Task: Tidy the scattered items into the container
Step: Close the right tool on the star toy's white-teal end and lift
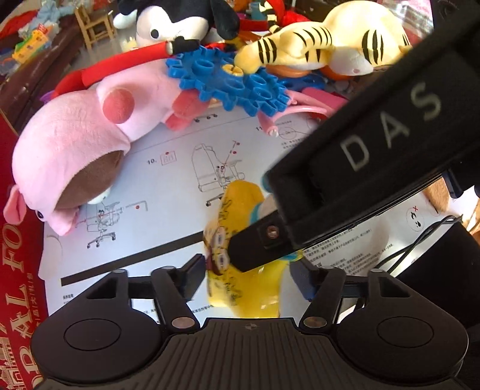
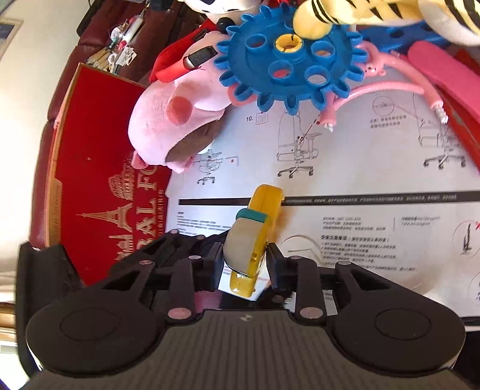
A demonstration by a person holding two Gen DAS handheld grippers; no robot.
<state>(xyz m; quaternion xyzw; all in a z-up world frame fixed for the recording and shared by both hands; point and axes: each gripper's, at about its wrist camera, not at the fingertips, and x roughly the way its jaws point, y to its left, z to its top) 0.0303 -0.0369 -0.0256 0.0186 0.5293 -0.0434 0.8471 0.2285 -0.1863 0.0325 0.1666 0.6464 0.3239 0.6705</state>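
Observation:
A small yellow toy (image 1: 240, 294) with printed cartoon faces and a teal and grey part lies over a white instruction sheet (image 1: 168, 180). My left gripper (image 1: 247, 274) stands open around it, one finger on each side. A finger (image 1: 258, 246) of my right gripper reaches in from the upper right and lies across the toy. In the right wrist view the yellow toy (image 2: 264, 207) stands upright between the pads of my right gripper (image 2: 244, 262), which is shut on it. A red box (image 2: 99, 156) with gold lettering lies to the left under the sheet (image 2: 360, 168).
Beyond the grippers a pink pig plush (image 1: 75, 144), a blue toy gear (image 1: 234, 81), a striped yellow tiger plush (image 1: 324, 45) and a black and white plush (image 1: 180, 21) crowd the sheet's far edge. A pink figure (image 2: 390, 87) lies by the gear (image 2: 288, 57).

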